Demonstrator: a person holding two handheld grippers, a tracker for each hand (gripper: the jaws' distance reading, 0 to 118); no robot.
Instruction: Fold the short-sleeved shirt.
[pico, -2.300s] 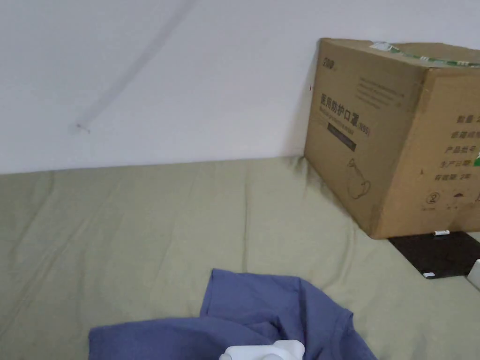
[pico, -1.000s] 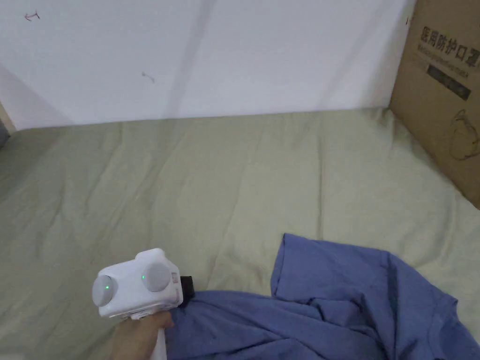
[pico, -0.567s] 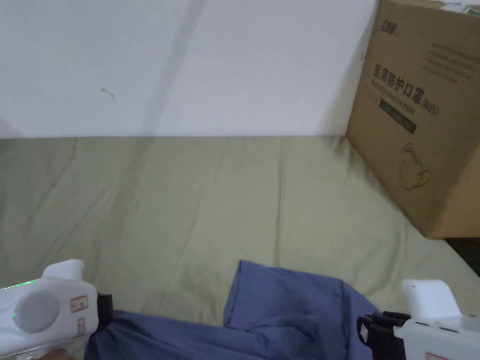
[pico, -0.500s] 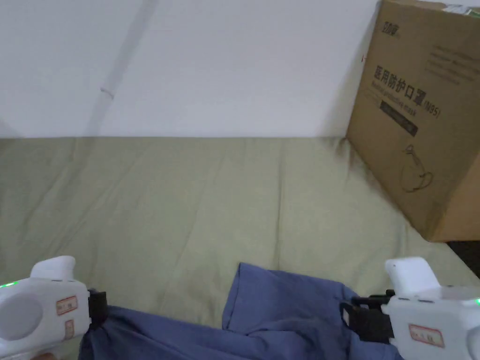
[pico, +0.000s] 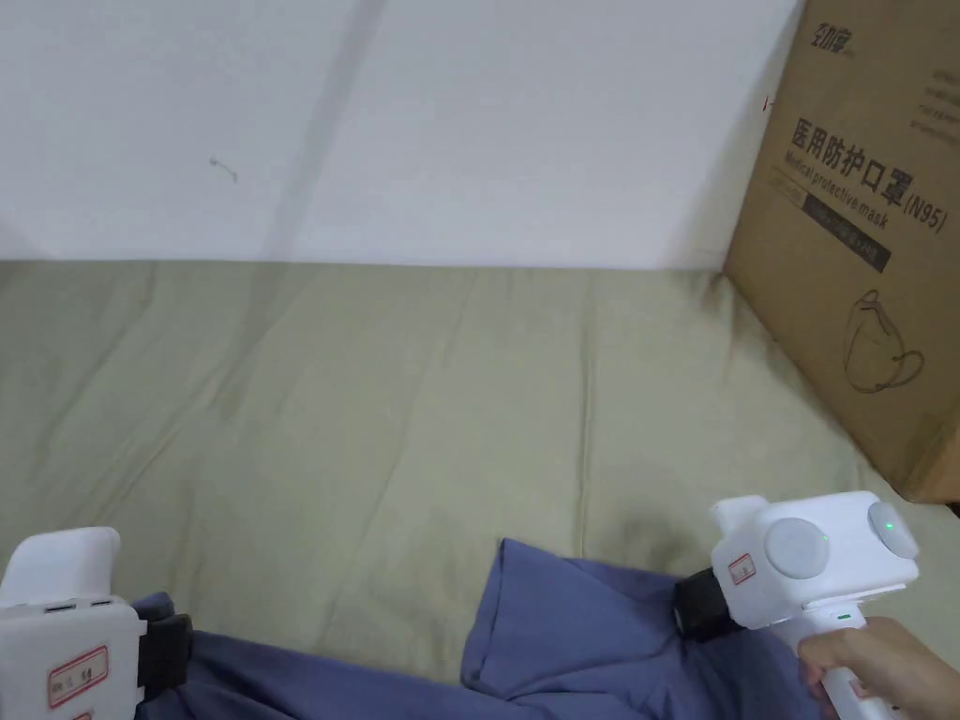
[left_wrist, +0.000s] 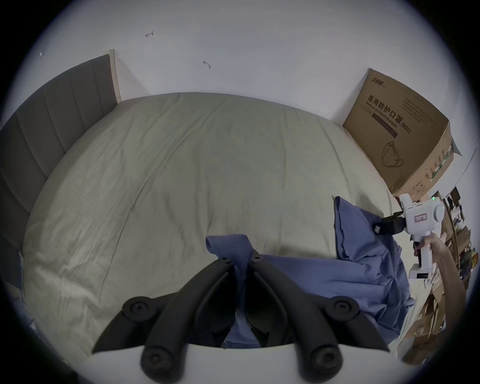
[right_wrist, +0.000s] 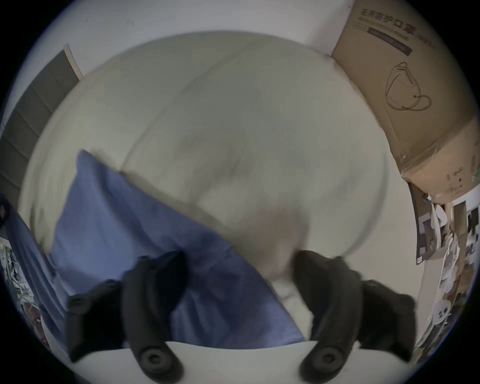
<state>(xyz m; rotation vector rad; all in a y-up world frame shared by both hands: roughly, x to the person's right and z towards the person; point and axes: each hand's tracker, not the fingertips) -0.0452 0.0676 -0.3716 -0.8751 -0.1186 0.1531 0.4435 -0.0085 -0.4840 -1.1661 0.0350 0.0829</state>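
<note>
A blue short-sleeved shirt (pico: 581, 628) lies crumpled on the near part of the bed, with one flap standing up. In the left gripper view, my left gripper (left_wrist: 240, 256) is shut on a bunched corner of the shirt (left_wrist: 324, 275), and cloth runs down between the jaws. That gripper (pico: 173, 647) sits at the bottom left of the head view. My right gripper (pico: 689, 605), held by a hand, is at the shirt's right edge. In its own blurred view the right gripper (right_wrist: 239, 262) is wide open, its left jaw over the blue cloth (right_wrist: 124, 213).
An olive-green sheet (pico: 375, 394) covers the bed up to a white wall. A large cardboard box (pico: 862, 234) stands on the bed at the far right. A grey padded headboard (left_wrist: 46, 124) bounds the left end. Cluttered items (left_wrist: 441, 298) lie beyond the right edge.
The head camera has shifted. The right gripper has come in from the right to the shirt's right edge. The left gripper, shut on the cloth, has drawn its corner out to the left.
</note>
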